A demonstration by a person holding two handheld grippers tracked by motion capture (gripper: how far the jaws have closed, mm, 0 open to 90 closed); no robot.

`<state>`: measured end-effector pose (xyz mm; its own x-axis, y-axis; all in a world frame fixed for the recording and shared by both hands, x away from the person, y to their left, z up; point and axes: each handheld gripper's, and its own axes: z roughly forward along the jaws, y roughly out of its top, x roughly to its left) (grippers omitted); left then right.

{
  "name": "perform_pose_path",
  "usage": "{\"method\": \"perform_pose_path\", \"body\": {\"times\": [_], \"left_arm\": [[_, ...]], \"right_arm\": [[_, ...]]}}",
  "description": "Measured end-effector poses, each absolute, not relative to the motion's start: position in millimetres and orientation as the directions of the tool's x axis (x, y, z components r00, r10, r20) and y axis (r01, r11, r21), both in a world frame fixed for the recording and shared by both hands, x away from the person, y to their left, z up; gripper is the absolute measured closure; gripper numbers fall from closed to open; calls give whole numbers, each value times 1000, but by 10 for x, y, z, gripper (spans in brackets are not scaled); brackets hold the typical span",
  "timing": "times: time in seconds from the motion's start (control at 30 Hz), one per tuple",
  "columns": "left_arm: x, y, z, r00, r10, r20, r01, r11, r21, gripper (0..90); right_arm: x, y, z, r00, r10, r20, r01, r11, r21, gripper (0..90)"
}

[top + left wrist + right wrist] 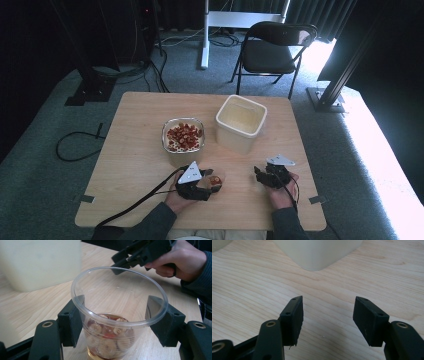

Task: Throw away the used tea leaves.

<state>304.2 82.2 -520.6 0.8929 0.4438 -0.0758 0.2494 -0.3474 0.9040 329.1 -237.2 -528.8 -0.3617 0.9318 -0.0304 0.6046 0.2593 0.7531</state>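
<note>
High view: a person seated at a wooden desk (135, 145) works w/ a hand-held gripper in each hand. The left hand-held gripper (212, 181) pinches a clear plastic cup (216, 181) near the desk's front edge, jaws pressed against the cup wall on both sides, just under the rim. The cup stands upright and holds a shallow layer of red-and-pale dried pieces at its bottom; in the left gripper view the cup (117, 315) sits squarely btwn the two black pads. Behind it, mid-desk, a glass bowl (183, 136) heaped w/ the same pieces stands just beside an empty cream tub (241, 122). The right hand-held gripper (260, 175) rests apart to the right, jaws spread, nothing btwn them; the right gripper view looks across bare wood toward the tub (317, 252).

Risks, as judged from here: the cup looks thin and flexible, so too hard a squeeze could buckle the wall or pop the cup out of the pads. The grip sits high, near the rim, w/ the weight low, so a fast lift or tilt may let the cup swing and spill pieces onto the desk. If the cup is carried toward the bowl or tub, a clipped rim could tip it. The idle right hand-held gripper is near enough to be bumped.
</note>
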Motion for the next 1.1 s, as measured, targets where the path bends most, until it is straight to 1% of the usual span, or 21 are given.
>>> {"method": "perform_pose_path", "body": {"times": [0.23, 0.7, 0.83, 1.1], "left_arm": [[3024, 989, -5100, 865, 500, -37, 238, -344, 908, 337], [2947, 1429, -4863, 812, 584, -24, 236, -289, 928, 338], [2921, 1528, -4837, 796, 605, -31, 241, -270, 932, 338], [2872, 1856, -4784, 743, 668, -30, 256, -242, 936, 339]], "right_arm": [[3317, -2406, -5326, -353, 935, -41, 613, 264, 745, 403], [3392, -2491, -5399, -339, 940, -30, 638, 253, 728, 401], [3412, -2517, -5420, -333, 942, -25, 649, 249, 719, 396], [3447, -2603, -5448, -331, 943, 6, 654, 225, 722, 378]]}}
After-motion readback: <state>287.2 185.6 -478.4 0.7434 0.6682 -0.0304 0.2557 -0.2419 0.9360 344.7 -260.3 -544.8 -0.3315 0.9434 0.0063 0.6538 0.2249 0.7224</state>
